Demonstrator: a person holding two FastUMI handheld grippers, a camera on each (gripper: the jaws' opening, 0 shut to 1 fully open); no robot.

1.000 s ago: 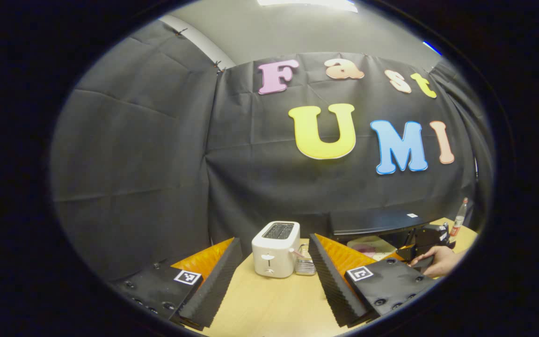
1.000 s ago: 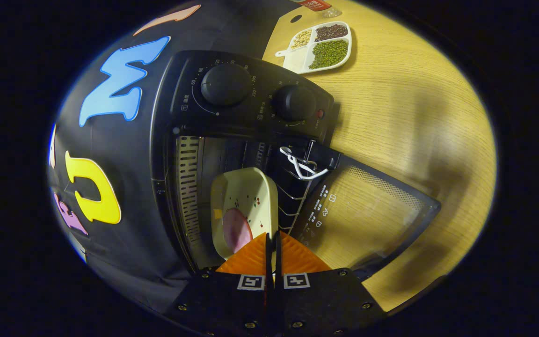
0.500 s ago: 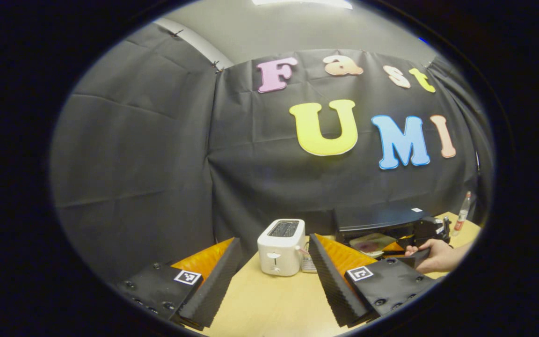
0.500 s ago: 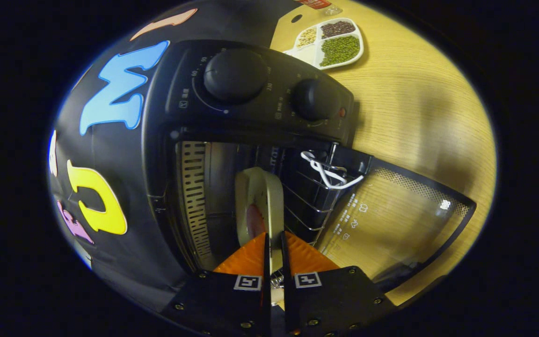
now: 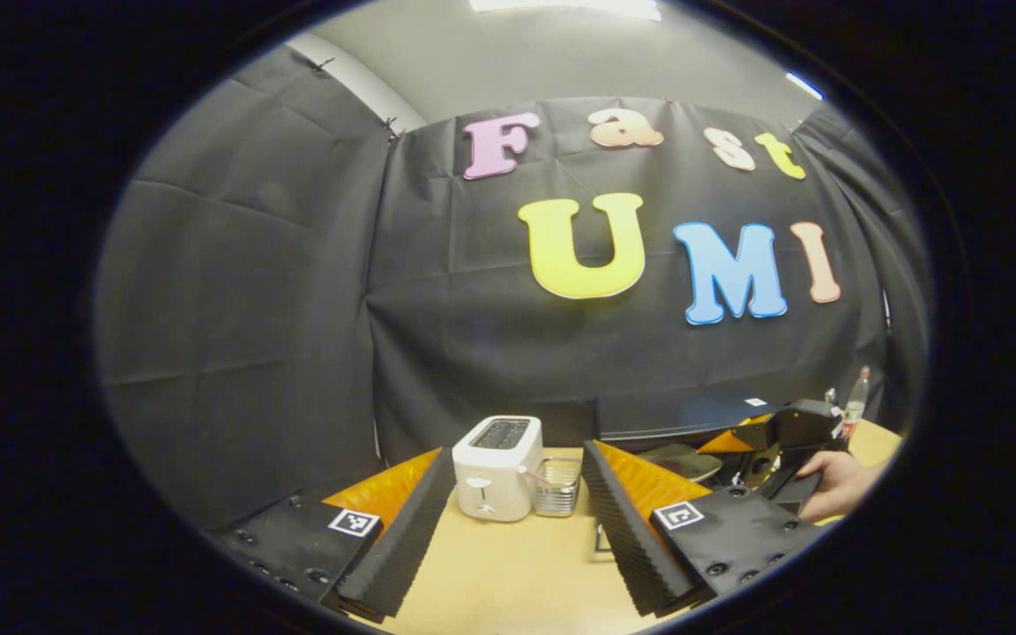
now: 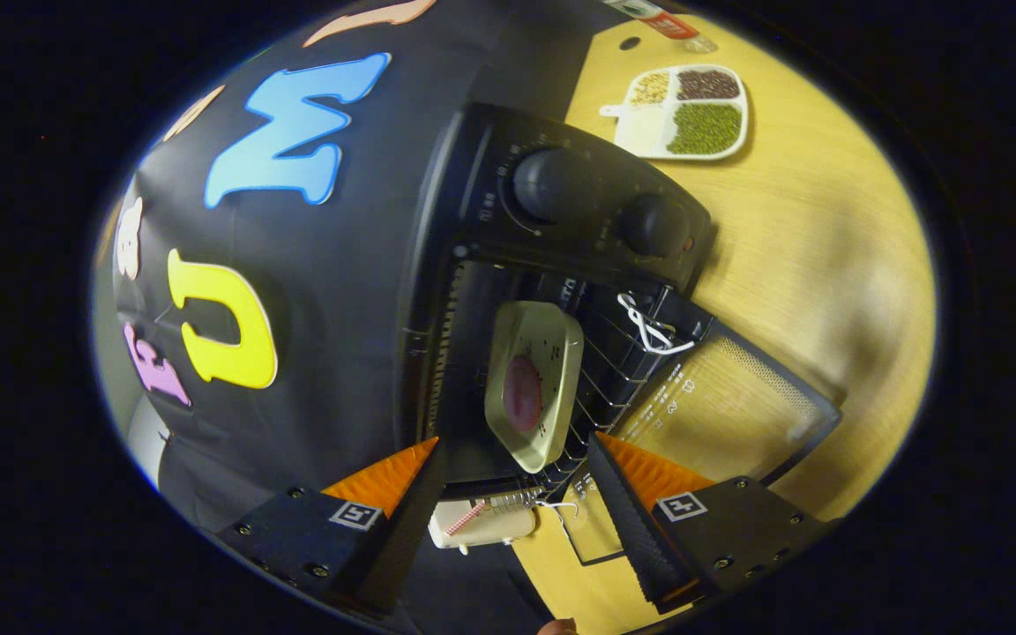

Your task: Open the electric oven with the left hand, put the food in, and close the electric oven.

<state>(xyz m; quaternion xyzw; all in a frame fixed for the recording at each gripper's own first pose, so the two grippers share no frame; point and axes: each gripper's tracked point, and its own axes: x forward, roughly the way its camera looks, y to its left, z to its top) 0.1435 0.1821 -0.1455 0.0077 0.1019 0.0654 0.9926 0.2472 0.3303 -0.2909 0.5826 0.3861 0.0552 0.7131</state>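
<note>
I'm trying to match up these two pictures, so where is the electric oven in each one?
Left gripper view: the electric oven sits low on the right, against the black cloth.
Right gripper view: the electric oven is in the middle, tilted, door open.
Shared landmark: the white toaster, low centre in the left gripper view; the toaster lies at the bottom edge in the right gripper view.

**Colours I see from the rig**

I see a black oven with black knobs; inside, a cream plate with small speckled motifs carries pinkish-purple food. The tabletop is pale yellow woodgrain. Far right, a white divided tray holds green, dark-brown and beige beans. The toaster is white.
</note>
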